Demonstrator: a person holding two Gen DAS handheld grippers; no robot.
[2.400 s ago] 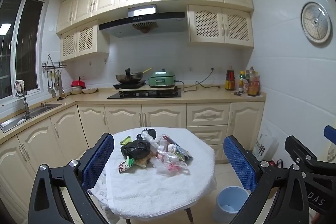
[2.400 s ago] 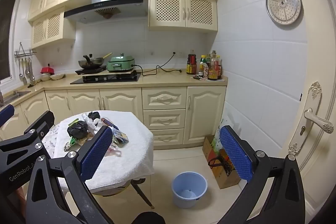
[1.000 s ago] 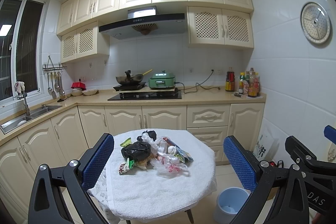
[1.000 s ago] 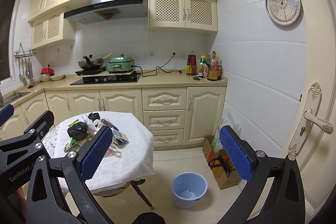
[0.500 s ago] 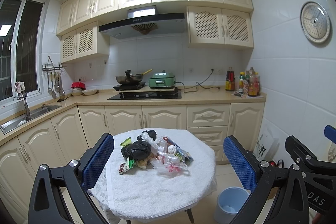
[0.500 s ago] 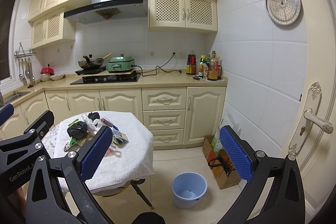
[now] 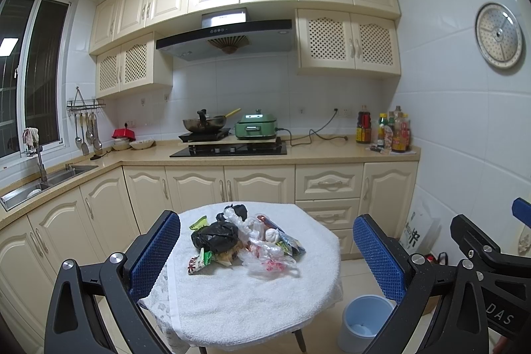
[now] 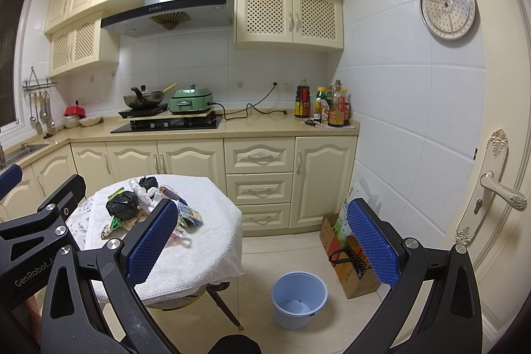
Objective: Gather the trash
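Observation:
A heap of trash [image 7: 244,243] lies on a round table [image 7: 232,304] covered with a white towel: a black bag [image 7: 215,236], clear plastic bags and snack wrappers. The heap also shows in the right wrist view [image 8: 146,204]. A light blue bin [image 7: 365,322] stands on the floor right of the table; it also shows in the right wrist view [image 8: 297,299]. My left gripper [image 7: 267,254] is open and empty, held back from the table. My right gripper [image 8: 262,243] is open and empty, to the right of the table and above the floor.
Kitchen counter with a stove [image 7: 229,150], wok and green cooker runs along the back wall. A sink [image 7: 39,183] is at left. Bottles [image 8: 327,105] stand at the counter's right end. A cardboard box [image 8: 348,261] sits by the right wall near a door [image 8: 497,188].

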